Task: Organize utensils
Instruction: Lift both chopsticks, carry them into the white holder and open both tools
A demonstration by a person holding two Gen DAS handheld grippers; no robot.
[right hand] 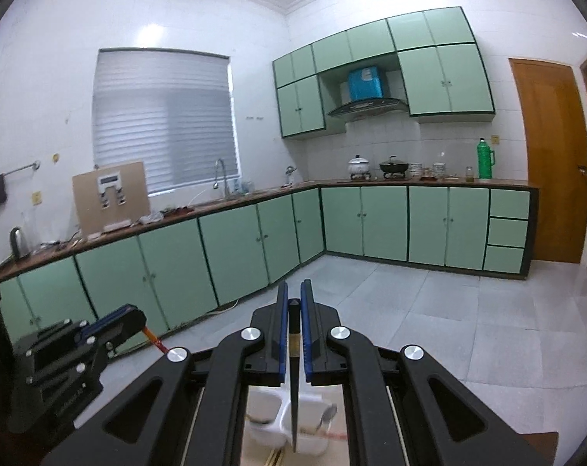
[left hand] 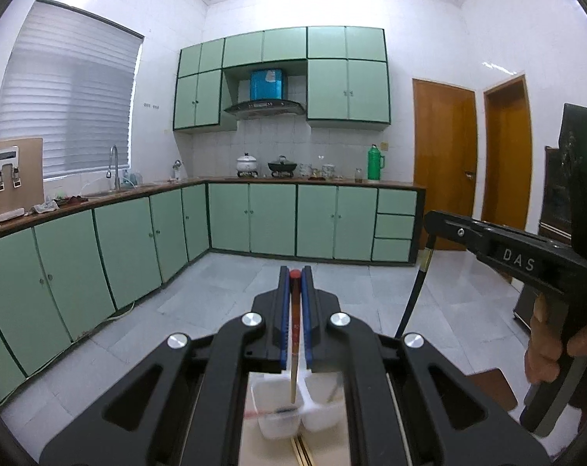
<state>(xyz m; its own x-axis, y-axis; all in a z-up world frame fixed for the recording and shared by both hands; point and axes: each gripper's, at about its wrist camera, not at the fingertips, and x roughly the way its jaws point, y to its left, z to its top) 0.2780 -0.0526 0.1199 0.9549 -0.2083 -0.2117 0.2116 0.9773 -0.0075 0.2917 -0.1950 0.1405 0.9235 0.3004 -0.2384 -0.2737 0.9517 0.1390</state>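
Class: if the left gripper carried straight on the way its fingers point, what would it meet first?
Probably open floor, then the green base cabinets under the stove counter; depth is unclear. The left gripper grips a red-tipped chopstick.

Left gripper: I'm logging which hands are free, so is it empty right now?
No, the left gripper is shut on a red-tipped chopstick that hangs down over the white container.

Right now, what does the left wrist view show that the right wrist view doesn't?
Left wrist only: a red-capped chopstick clamped in the left hand-held gripper, and the person's hand.

Right wrist only: a black chopstick clamped in the right hand-held gripper, a kettle and a towel rail.

Both: the white two-compartment holder below, green cabinets, and a green thermos.
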